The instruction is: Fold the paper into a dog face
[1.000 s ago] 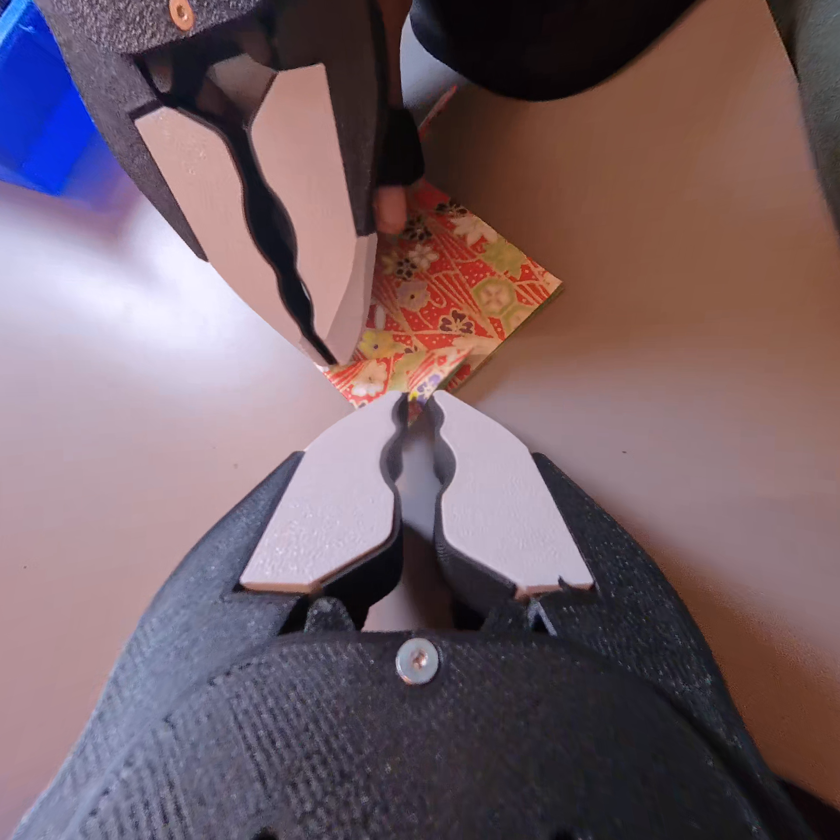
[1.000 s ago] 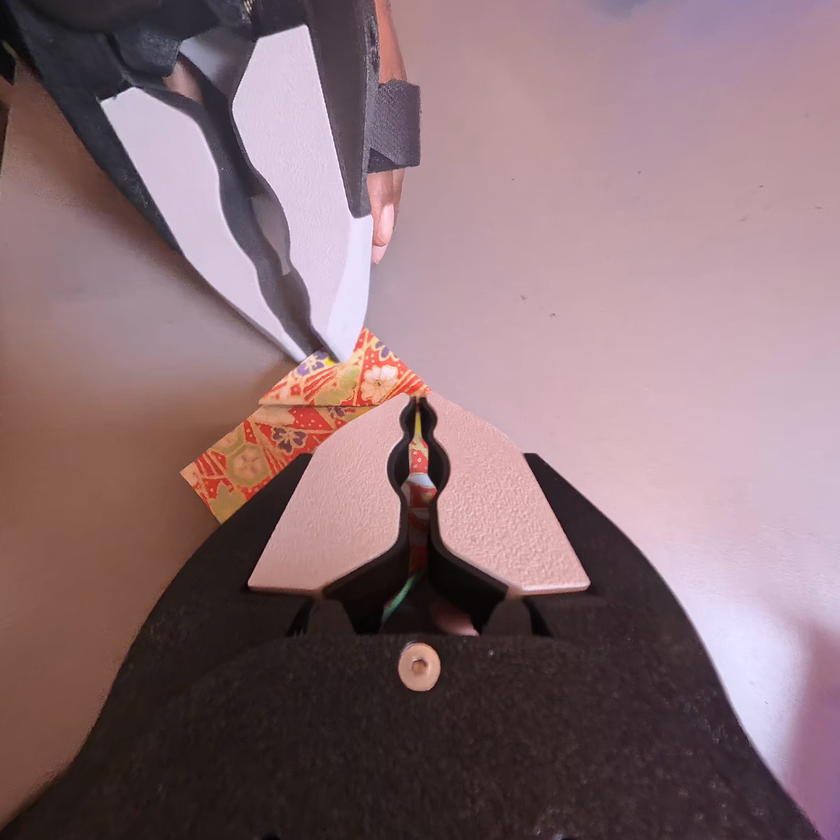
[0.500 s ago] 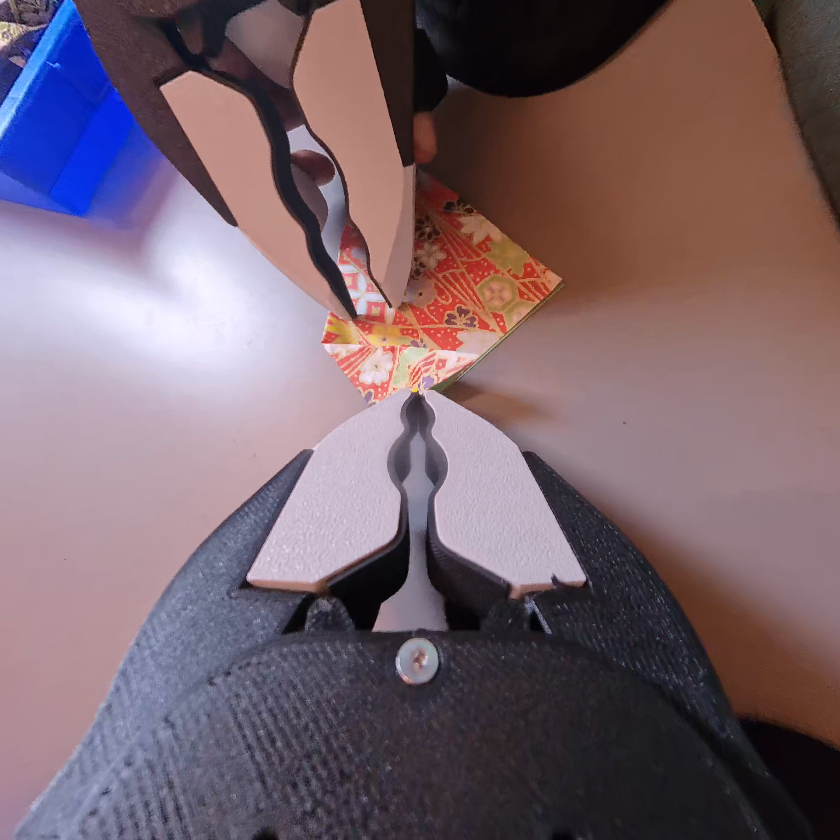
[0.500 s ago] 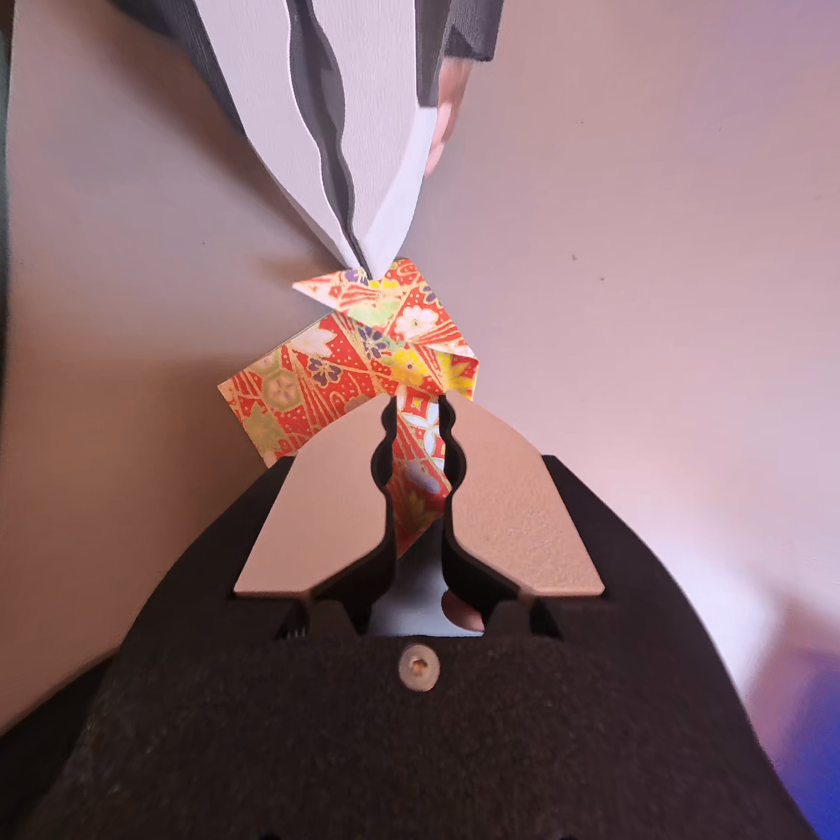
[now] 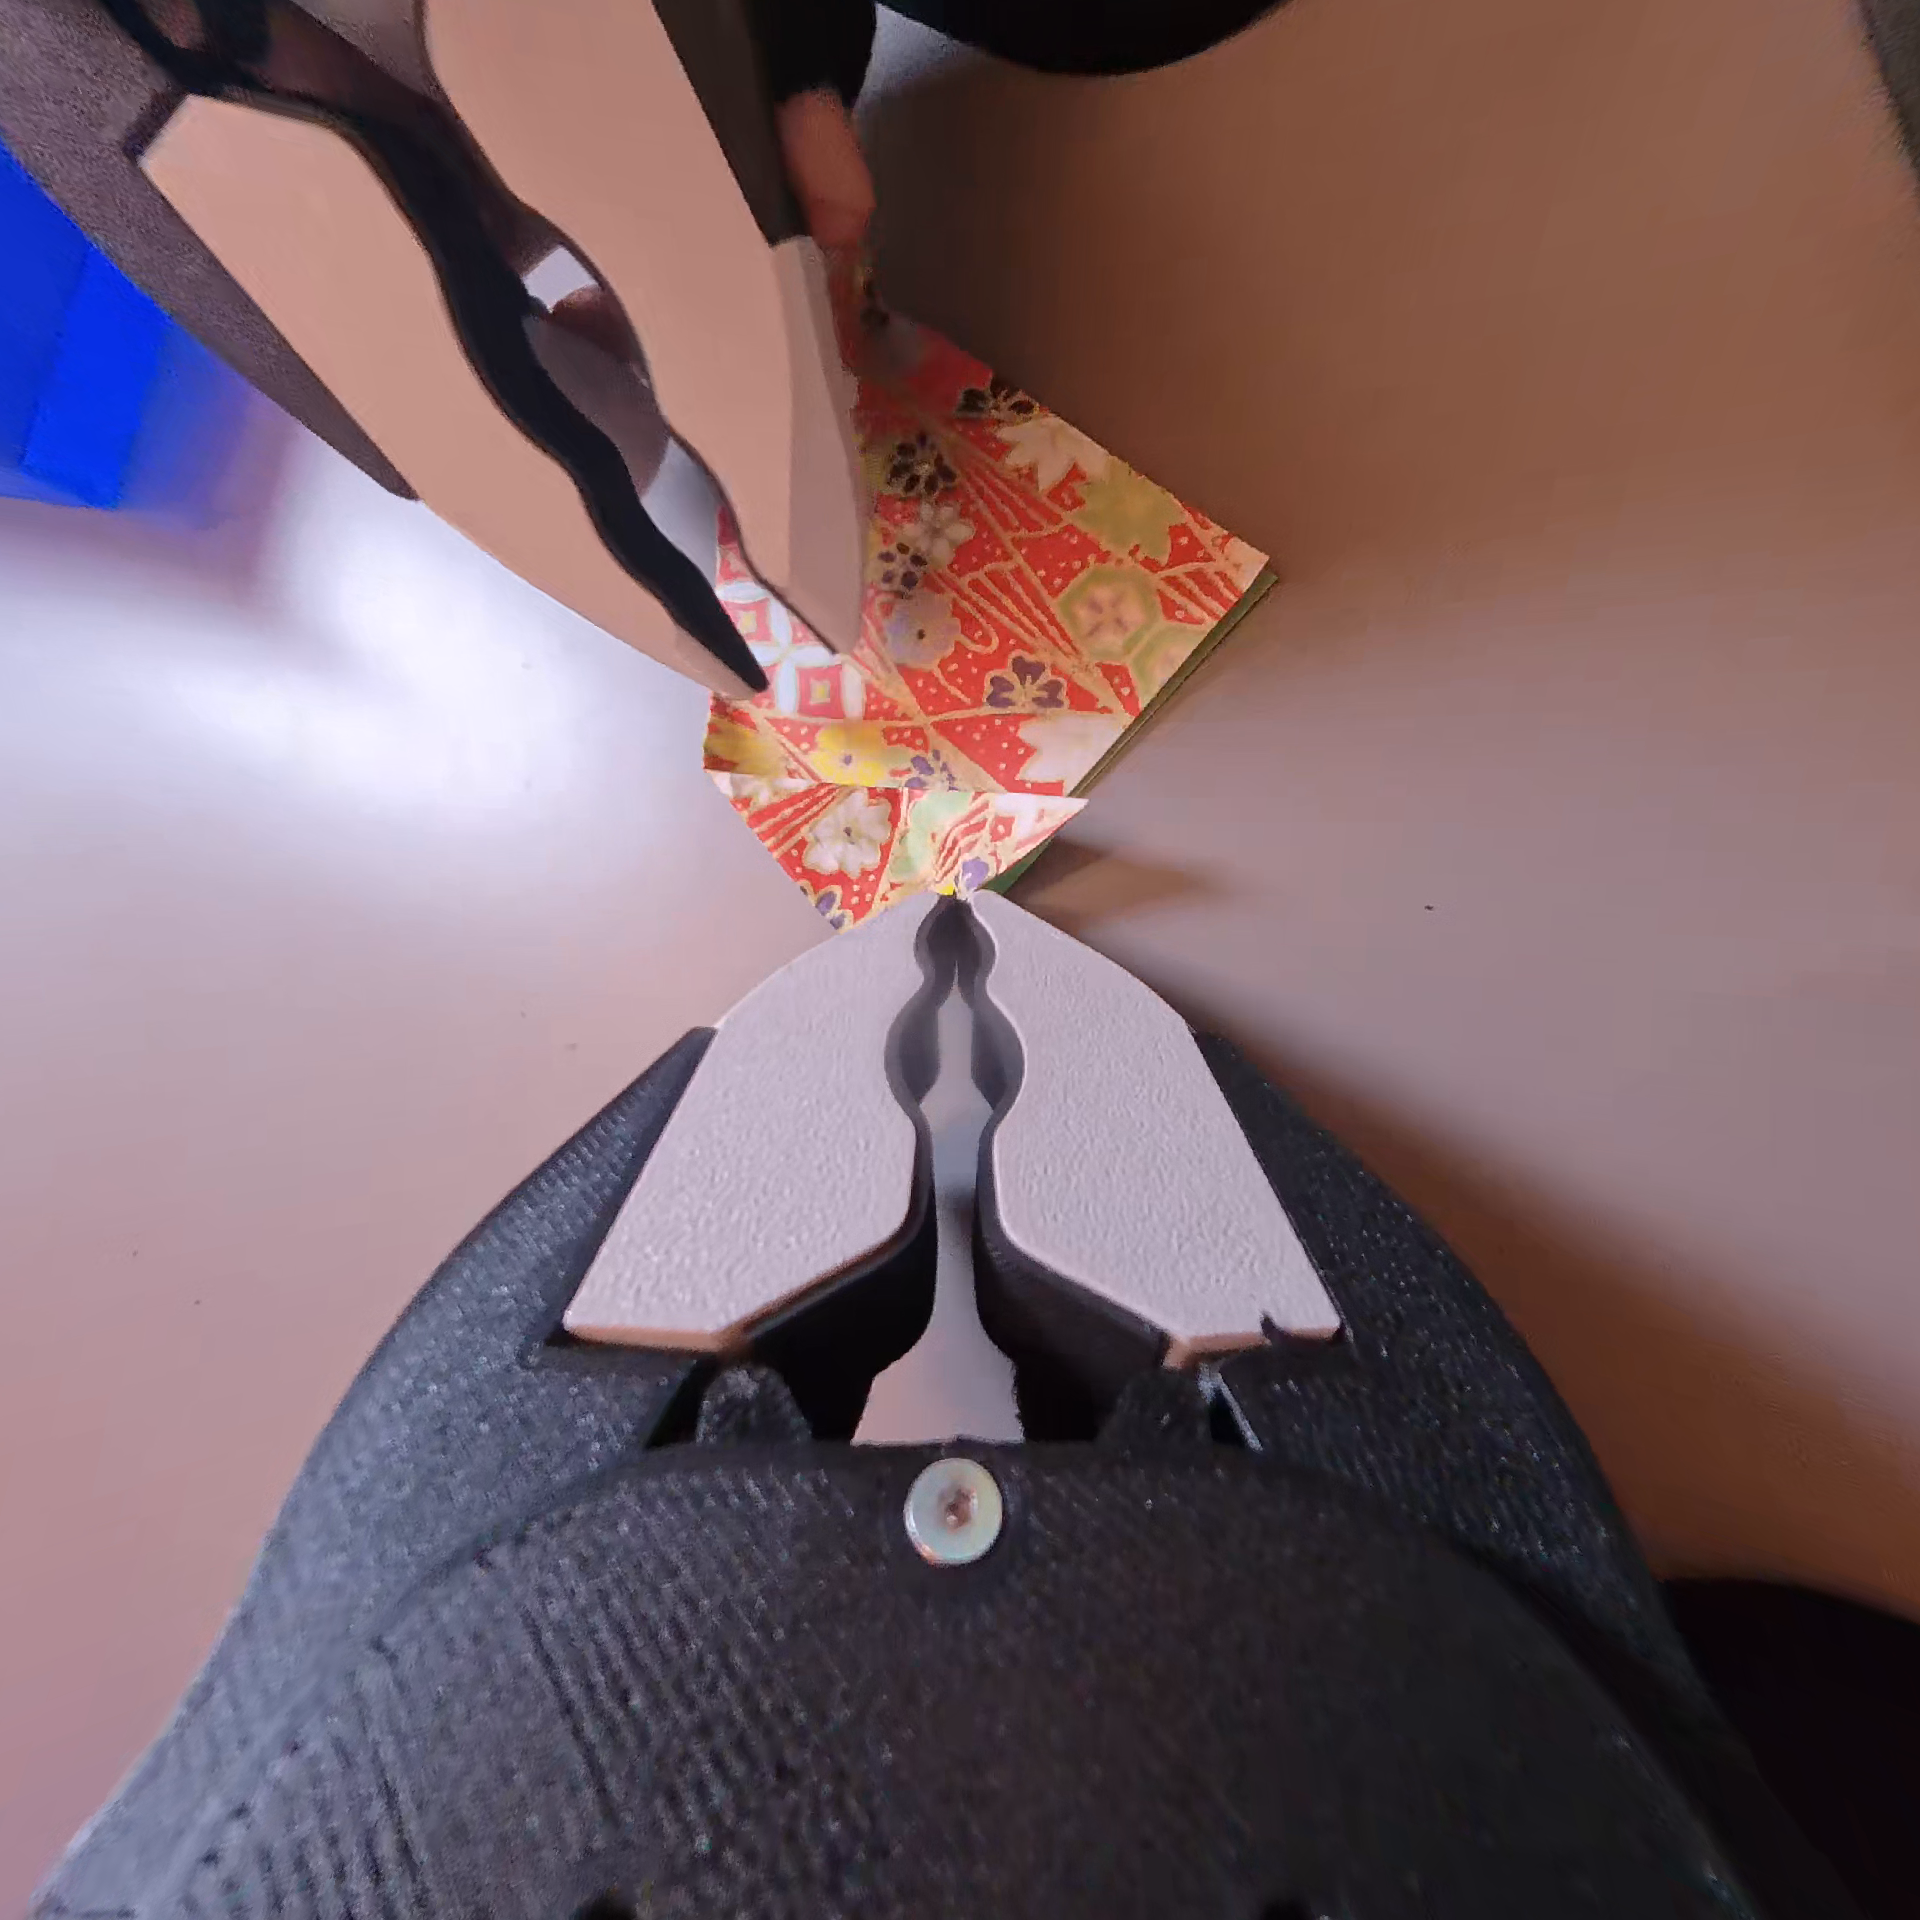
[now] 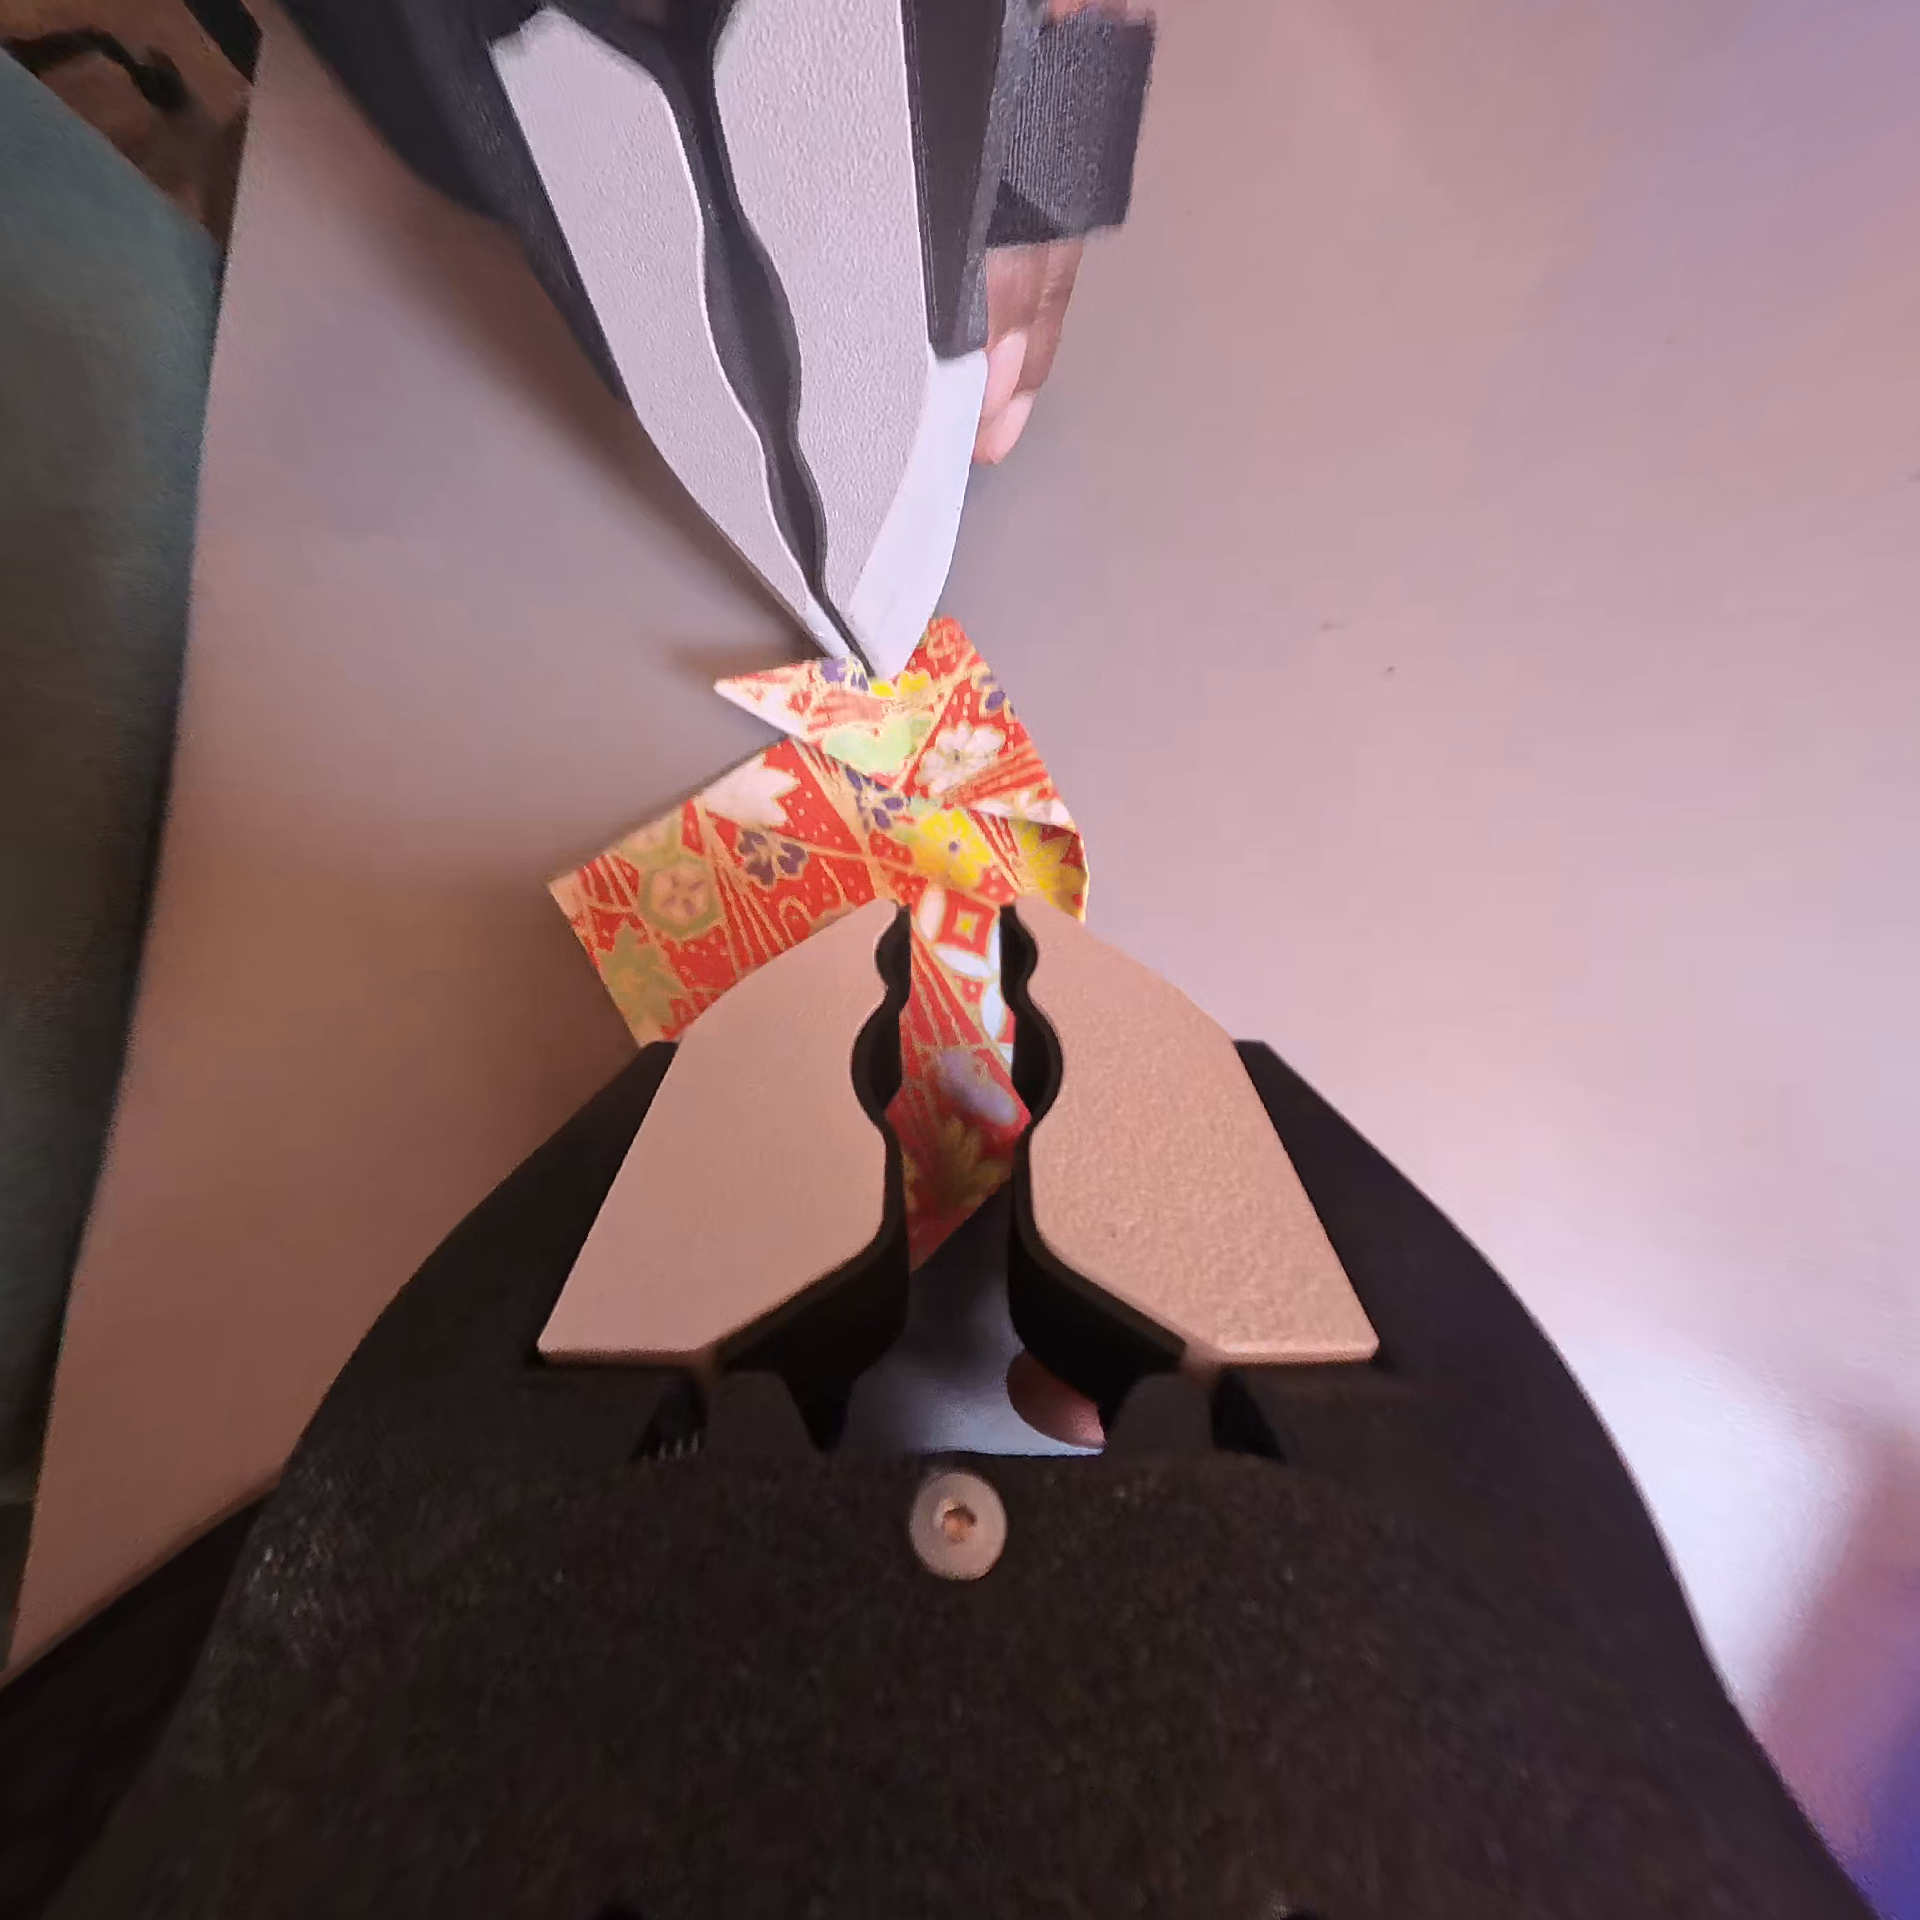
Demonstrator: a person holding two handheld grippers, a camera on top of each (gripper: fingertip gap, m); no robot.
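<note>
Right gripper [image 6: 956, 914] opened since earlier; left gripper [image 5: 951, 909] pinches paper [image 5: 997, 644] corner.

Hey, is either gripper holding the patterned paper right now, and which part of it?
The left gripper is shut on a small folded flap at the near tip of the origami paper. The right gripper is open around another flap, not pinching it.
</note>
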